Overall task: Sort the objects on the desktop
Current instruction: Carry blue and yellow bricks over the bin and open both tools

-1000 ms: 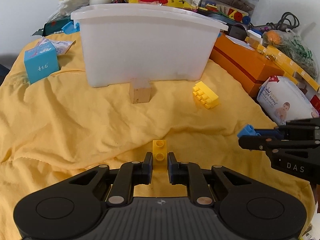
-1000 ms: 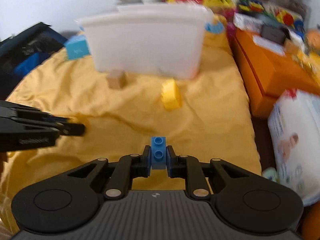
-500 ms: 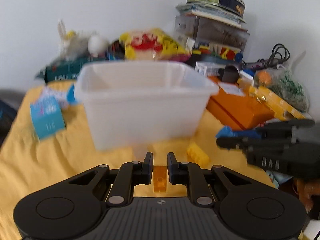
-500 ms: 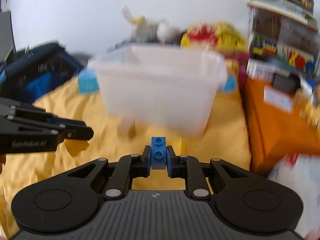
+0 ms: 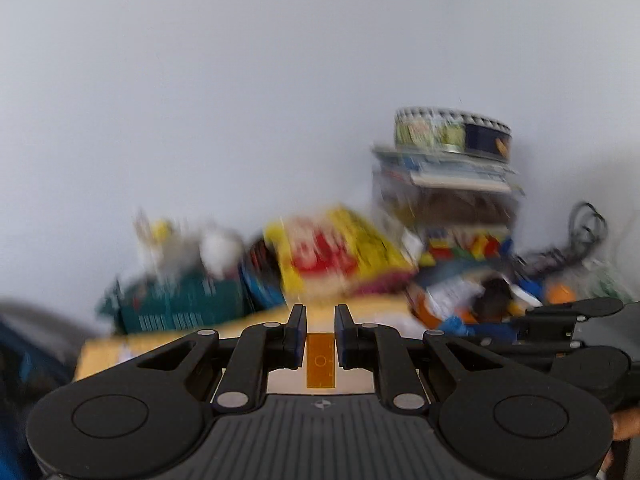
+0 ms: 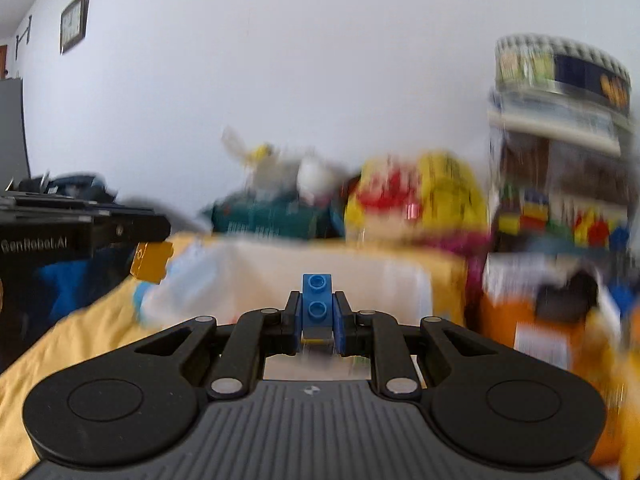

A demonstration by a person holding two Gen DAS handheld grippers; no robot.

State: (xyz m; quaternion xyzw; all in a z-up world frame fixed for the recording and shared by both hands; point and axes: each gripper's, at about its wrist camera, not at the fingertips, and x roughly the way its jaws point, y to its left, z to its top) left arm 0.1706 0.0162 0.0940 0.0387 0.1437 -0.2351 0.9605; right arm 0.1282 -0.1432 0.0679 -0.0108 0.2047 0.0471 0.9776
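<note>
Big white bin (image 6: 320, 280) sits dead ahead on the yellow-draped surface (image 6: 80, 340), blurred but plain enough. Left hand-held gripper (image 5: 320, 322) is clenched on the yellow brick (image 5: 320, 360), the right hand-held gripper (image 6: 317, 308) clamped tight on the blue brick (image 6: 317, 300), both held up off the cloth. To do this well, I'd say: carry each right over the bin's open mouth, level out, then let go, not at the rim.

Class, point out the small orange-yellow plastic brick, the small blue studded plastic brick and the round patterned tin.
Orange-yellow plastic brick (image 5: 320, 360): left wrist view, its flat face.
Blue studded plastic brick (image 6: 317, 300): right wrist view, between its studs.
Round patterned tin (image 5: 452, 133): left wrist view, side wall.
</note>
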